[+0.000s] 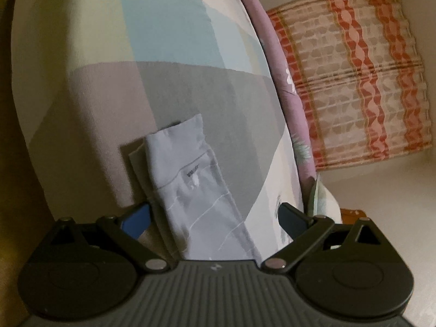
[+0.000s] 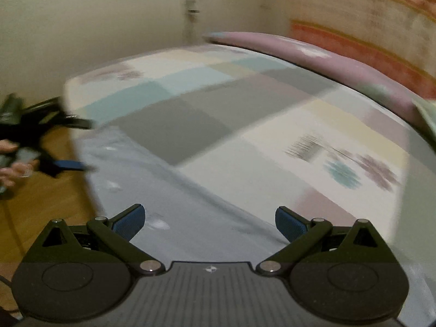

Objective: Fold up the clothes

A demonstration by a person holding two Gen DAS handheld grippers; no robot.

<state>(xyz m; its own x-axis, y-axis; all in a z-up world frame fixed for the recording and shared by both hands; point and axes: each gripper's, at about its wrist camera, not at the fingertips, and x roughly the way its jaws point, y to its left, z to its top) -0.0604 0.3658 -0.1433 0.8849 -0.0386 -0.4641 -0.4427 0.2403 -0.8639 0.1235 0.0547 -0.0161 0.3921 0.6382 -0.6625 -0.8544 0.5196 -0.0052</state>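
Note:
A pale blue-grey garment [image 1: 196, 190] lies on the bed's patchwork cover [image 1: 169, 54]; one cuffed end of it points away from me in the left wrist view. My left gripper [image 1: 214, 218] is open, and the cloth runs between its blue pads [image 1: 137, 218] without being pinched. In the right wrist view the same garment [image 2: 190, 212] spreads flat along the bed's near edge. My right gripper [image 2: 208, 219] hovers over it, open and holding nothing. The left gripper [image 2: 65, 147], held by a hand [image 2: 13, 166], shows blurred at the far left.
A purple flowered blanket [image 1: 283, 81] runs along the bed's far side by an orange-striped curtain [image 1: 354, 76]. Wooden floor [image 2: 35, 207] lies beyond the bed's left edge. A lamp stand [image 2: 190, 8] is against the back wall.

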